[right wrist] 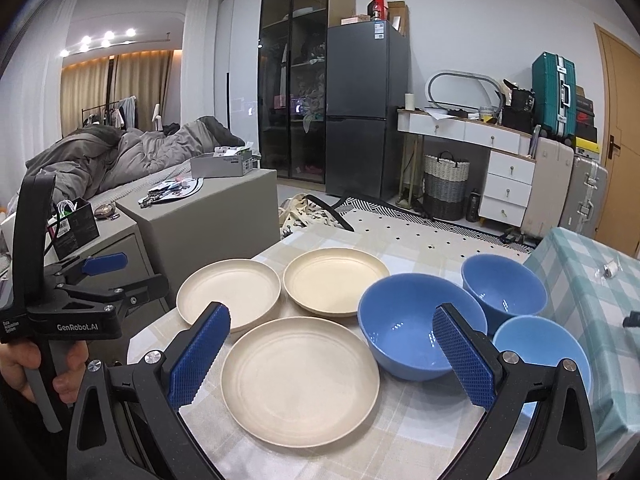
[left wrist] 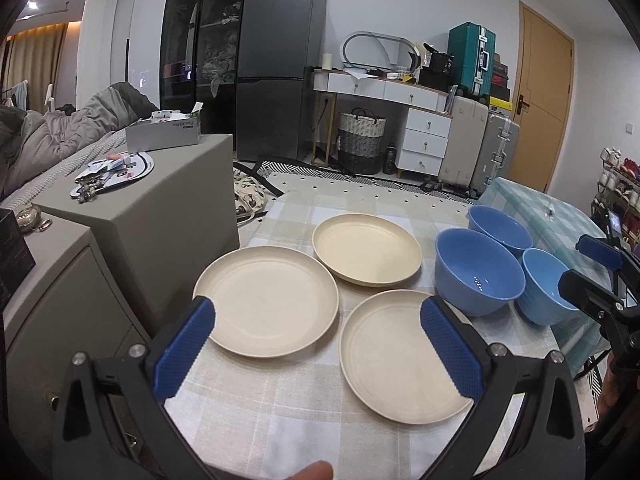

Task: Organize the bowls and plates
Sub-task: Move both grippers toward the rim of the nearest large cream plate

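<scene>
Plates (left wrist: 266,307), three cream ones, lie unstacked on the checked tablecloth (left wrist: 280,412), directly ahead of your left gripper (left wrist: 316,340), whose jaws stand apart and empty. Three blue bowls (right wrist: 416,324) sit to their right, nearer your right gripper (right wrist: 332,352), likewise spread. Beyond stand a grey cabinet (left wrist: 160,216) and a fridge (left wrist: 276,68).

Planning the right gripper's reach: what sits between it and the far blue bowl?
The big blue bowl lies between the right gripper and the far blue bowl, seen in the right wrist view.

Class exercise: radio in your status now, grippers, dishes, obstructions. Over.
Left gripper open, empty. Right gripper open, empty. Three cream plates and three blue bowls all separate on the tablecloth, nothing stacked. No obstructions.
</scene>
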The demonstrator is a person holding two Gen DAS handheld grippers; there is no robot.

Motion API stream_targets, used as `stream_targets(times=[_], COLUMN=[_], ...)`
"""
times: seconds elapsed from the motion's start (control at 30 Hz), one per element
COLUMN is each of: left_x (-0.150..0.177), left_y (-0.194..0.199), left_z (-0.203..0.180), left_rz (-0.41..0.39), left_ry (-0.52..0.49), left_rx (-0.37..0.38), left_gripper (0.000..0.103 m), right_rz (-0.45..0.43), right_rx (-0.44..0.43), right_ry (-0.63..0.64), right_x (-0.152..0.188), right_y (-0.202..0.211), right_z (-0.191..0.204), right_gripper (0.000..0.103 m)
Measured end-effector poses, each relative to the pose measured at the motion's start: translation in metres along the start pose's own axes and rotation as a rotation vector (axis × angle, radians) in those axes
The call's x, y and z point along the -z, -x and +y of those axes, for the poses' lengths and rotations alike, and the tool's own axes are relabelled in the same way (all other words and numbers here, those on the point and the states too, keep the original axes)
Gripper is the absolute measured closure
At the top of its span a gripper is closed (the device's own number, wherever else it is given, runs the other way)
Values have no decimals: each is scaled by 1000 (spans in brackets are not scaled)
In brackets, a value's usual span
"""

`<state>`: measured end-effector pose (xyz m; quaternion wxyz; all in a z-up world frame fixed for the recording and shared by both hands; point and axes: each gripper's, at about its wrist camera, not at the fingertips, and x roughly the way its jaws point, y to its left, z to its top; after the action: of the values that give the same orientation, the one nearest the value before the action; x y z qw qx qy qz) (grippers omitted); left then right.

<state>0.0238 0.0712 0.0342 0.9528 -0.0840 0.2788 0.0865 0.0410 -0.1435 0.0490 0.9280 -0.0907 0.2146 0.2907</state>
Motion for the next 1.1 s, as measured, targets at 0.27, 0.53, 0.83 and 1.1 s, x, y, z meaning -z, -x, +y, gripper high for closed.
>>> stream_targets(times=[0.27, 0.53, 0.83, 1.1], left_x=[-20, -26, -33, -35], left_y=[-14, -34, -55, -74], left_z=[15, 35, 66, 94], left_rz=[16, 58, 88, 104], left_ry=[-1, -3, 39, 72], left_rx=[-21, -60, -69, -84], left_gripper=[0, 0, 1, 2], right_rz=[31, 91, 146, 197], right_rx=[-38, -73, -98, -128], right_ry=[24, 27, -29, -57], right_x=[-33, -44, -53, -60], right_y=[-21, -65, -114, -157], right_z=[10, 21, 21, 27], right_gripper=[0, 0, 0, 1])
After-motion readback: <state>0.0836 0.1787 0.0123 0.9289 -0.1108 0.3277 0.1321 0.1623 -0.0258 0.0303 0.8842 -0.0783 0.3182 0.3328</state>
